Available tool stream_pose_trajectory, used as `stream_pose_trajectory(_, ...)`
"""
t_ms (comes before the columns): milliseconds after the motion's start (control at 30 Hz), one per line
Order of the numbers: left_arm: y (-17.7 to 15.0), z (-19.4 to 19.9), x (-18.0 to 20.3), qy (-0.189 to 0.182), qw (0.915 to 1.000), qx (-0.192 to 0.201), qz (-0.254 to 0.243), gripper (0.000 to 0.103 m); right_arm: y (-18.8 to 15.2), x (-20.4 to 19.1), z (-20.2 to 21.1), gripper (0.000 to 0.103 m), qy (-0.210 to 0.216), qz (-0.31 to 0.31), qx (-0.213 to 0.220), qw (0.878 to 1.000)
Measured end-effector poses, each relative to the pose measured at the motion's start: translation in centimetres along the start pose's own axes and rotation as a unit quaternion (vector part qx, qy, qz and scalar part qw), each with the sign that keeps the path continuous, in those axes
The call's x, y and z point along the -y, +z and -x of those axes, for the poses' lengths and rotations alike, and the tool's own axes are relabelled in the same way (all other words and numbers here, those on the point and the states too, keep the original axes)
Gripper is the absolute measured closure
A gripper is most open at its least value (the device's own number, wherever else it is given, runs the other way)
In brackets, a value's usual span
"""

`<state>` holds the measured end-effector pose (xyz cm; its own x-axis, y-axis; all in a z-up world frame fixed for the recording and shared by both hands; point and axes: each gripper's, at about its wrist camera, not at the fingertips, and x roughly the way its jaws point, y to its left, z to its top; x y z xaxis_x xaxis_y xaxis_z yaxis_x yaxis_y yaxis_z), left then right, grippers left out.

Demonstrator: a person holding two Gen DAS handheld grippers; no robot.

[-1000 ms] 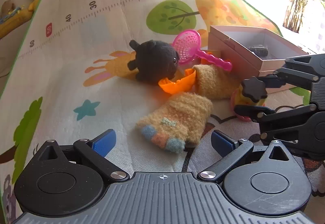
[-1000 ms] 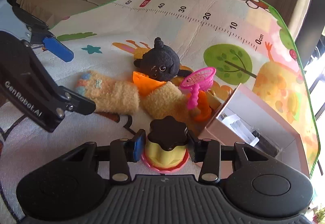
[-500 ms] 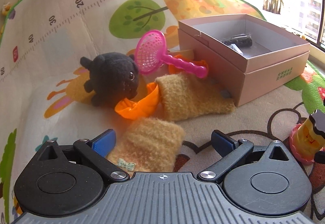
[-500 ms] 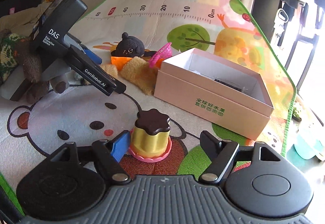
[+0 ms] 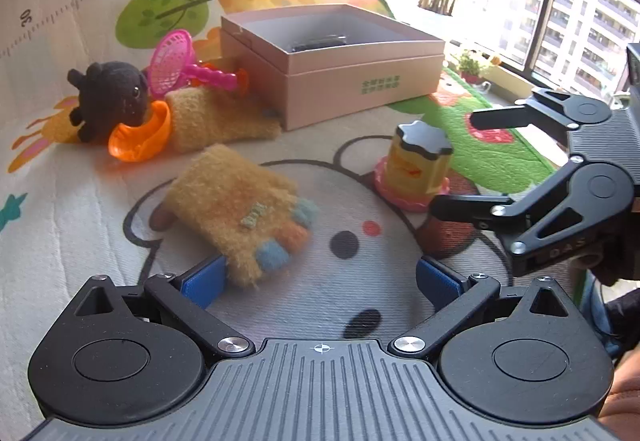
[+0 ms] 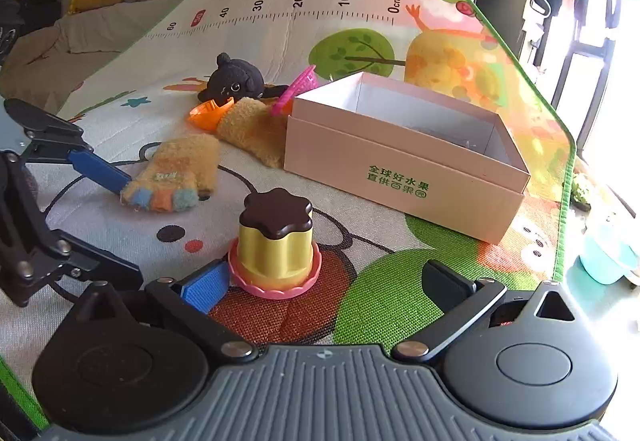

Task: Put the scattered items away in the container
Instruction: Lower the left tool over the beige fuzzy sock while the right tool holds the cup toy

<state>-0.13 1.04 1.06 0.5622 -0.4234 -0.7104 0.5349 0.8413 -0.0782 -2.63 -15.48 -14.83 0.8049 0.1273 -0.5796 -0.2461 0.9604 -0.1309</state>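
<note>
Your right gripper is opening, fingers spread wide; the yellow plastic pudding toy with a brown scalloped top stands free between them on the woven play mat, just beside the blue left pad. Your left gripper is open too, one blue pad touching the fuzzy yellow knitted glove. The open pink cardboard box sits nearby.

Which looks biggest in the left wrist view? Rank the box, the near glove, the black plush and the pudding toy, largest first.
1. Box.
2. Near glove, though it lies closest to the camera, which inflates it.
3 and 4. Black plush and pudding toy look about alike; I won't rank them.
</note>
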Motion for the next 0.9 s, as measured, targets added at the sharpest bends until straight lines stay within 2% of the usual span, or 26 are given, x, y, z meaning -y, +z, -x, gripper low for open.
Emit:
stream_pose_trajectory(67,0.2,0.2,0.3,0.008,0.9999,0.009,0.005,0.001,0.1,0.1,-0.1,0.000,-0.002,-0.004,-0.005,1.000)
stream_pose_trajectory(133,0.6,0.1,0.1,0.037,0.9991,0.019,0.013,0.001,0.0,0.1,-0.1,0.000,-0.004,-0.004,-0.004,1.000)
stream_pose_trajectory(233,1.8,-0.8,-1.4,0.088,0.9933,0.019,0.073,0.001,-0.2,-0.1,-0.2,0.000,-0.009,-0.004,-0.002,1.000)
stream_pose_trajectory(333,2.7,-1.7,-2.3,0.096,0.9883,0.024,0.116,0.001,-0.1,0.0,-0.5,0.000,-0.009,-0.006,-0.007,1.000)
stream_pose_trajectory(400,3.1,-2.5,-2.1,0.105,0.9879,0.021,0.113,0.001,-0.1,-0.1,-0.6,0.000,-0.008,-0.004,-0.009,1.000)
stream_pose_trajectory(533,2.9,-3.5,-1.1,0.142,0.9875,0.006,0.069,0.001,-0.1,0.0,-0.7,0.000,-0.005,-0.006,-0.012,1.000)
stream_pose_trajectory(900,1.5,-1.8,-2.0,0.152,0.9859,-0.001,0.069,0.000,-0.1,0.4,-1.0,0.000,0.002,-0.023,-0.023,0.999)
